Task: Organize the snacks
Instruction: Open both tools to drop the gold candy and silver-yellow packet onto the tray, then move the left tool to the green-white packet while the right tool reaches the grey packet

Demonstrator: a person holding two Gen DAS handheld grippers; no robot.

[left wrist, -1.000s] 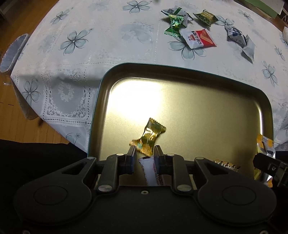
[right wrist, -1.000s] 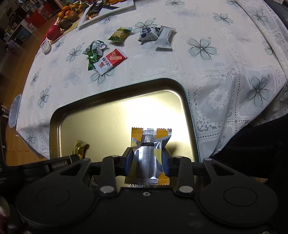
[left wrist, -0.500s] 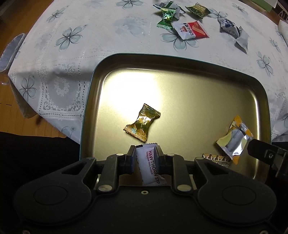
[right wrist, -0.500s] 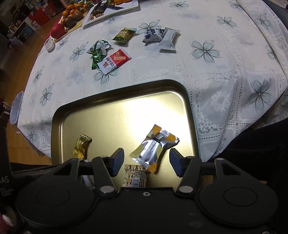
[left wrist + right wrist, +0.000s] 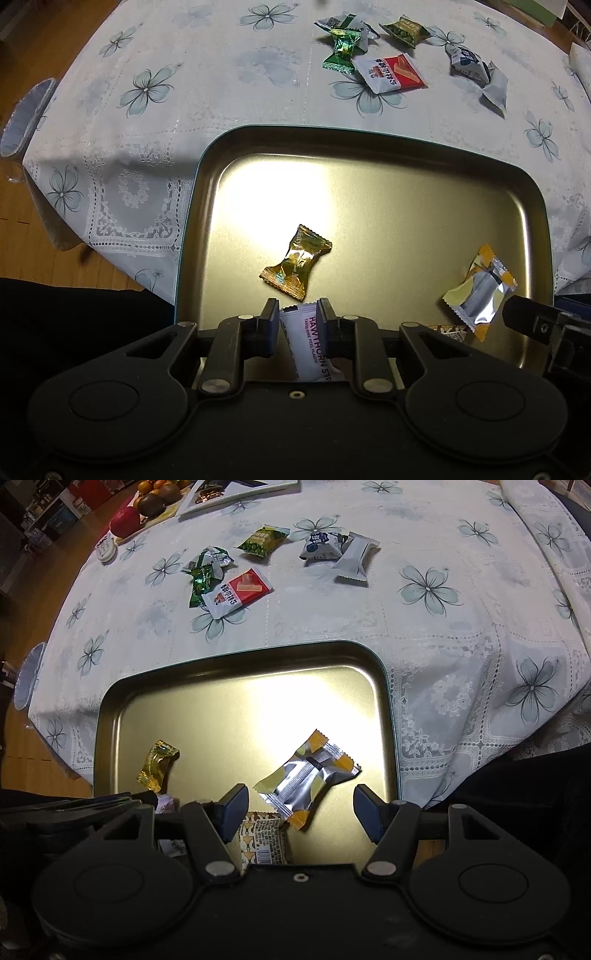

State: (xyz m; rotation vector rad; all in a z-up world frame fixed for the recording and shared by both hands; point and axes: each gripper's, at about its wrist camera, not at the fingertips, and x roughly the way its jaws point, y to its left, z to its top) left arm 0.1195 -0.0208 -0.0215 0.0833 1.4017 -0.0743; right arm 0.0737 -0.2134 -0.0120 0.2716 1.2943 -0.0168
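Looking down your left gripper, it's pinching the white hawthorn stick packet over the gold tray's near edge. Right gripper is spread wide, gripping nothing, silver-yellow snack lying in the tray.

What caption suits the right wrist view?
Open right gripper above a silver-and-yellow snack packet lying in the gold tray.

Smooth brushed-metal tray on lace-patterned cloth; glossy foil wrapper.
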